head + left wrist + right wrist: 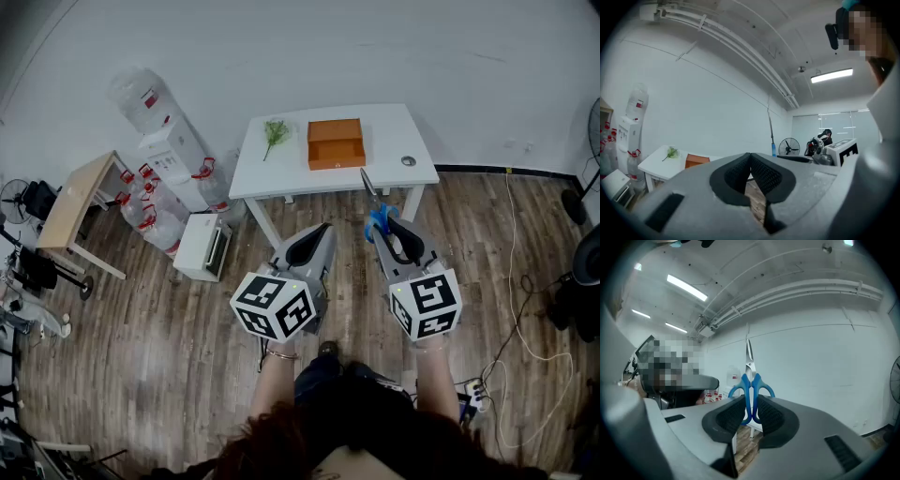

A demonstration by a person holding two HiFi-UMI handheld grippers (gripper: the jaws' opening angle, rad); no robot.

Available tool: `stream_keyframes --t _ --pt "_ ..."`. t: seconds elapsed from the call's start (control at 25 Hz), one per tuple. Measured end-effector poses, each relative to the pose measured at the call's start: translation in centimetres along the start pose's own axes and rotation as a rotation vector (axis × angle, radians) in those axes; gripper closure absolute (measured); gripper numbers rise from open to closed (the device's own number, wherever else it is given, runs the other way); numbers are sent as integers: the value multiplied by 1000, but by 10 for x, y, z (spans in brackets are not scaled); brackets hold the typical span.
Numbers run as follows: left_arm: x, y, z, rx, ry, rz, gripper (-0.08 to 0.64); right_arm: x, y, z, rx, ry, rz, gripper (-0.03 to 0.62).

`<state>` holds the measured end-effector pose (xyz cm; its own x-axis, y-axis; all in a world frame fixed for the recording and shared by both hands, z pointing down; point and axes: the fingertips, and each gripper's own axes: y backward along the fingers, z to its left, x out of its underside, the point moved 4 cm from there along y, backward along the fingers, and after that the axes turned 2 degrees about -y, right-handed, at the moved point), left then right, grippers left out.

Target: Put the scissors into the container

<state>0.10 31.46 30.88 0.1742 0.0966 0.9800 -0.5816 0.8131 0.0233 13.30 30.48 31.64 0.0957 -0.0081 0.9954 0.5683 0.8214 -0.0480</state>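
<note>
Nearest to me, both tongs are held above the wood floor (141, 347), short of the worktop (412, 131). The left tongs (322, 229) are pressed together at the tips with nothing between the pads, as the left gripper view confirms (750, 156).

The right tongs (379, 227) are clamped on the scissors (376, 217). In the right gripper view the ribbed pads squeeze the two blue handle loops (751, 383) from either side. The steel blades are closed and stand straight up toward 12 o'clock, past the tips of the tongs (751, 404). From the head view the blades lean toward 11 o'clock, with the tip over the worktop's near edge.

The lower ends of the handle loops are buried between the pads, so I cannot see how deep the grip goes. In the head view the tongs cover most of the handles.

Farther out at 12 o'clock, the orange container (336, 142) sits open on the white worktop, well apart from the scissors. Its near wall hides part of the inside. A green sprig (275, 131) lies at its 9 o'clock. A small round item (409, 160) at its 4 o'clock is too small to identify. A water dispenser (173, 150) stands off the worktop's 9 o'clock side.
</note>
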Motion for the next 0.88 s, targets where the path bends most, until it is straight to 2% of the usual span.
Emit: stream_keyframes --t 0.4,0.88 --pt "11 -25 4 -4 20 24 543 10 -9 -17 -37 2 -10 518" --pt "8 -75 29 28 3 35 543 23 -47 -51 -19 -28 -1 518"
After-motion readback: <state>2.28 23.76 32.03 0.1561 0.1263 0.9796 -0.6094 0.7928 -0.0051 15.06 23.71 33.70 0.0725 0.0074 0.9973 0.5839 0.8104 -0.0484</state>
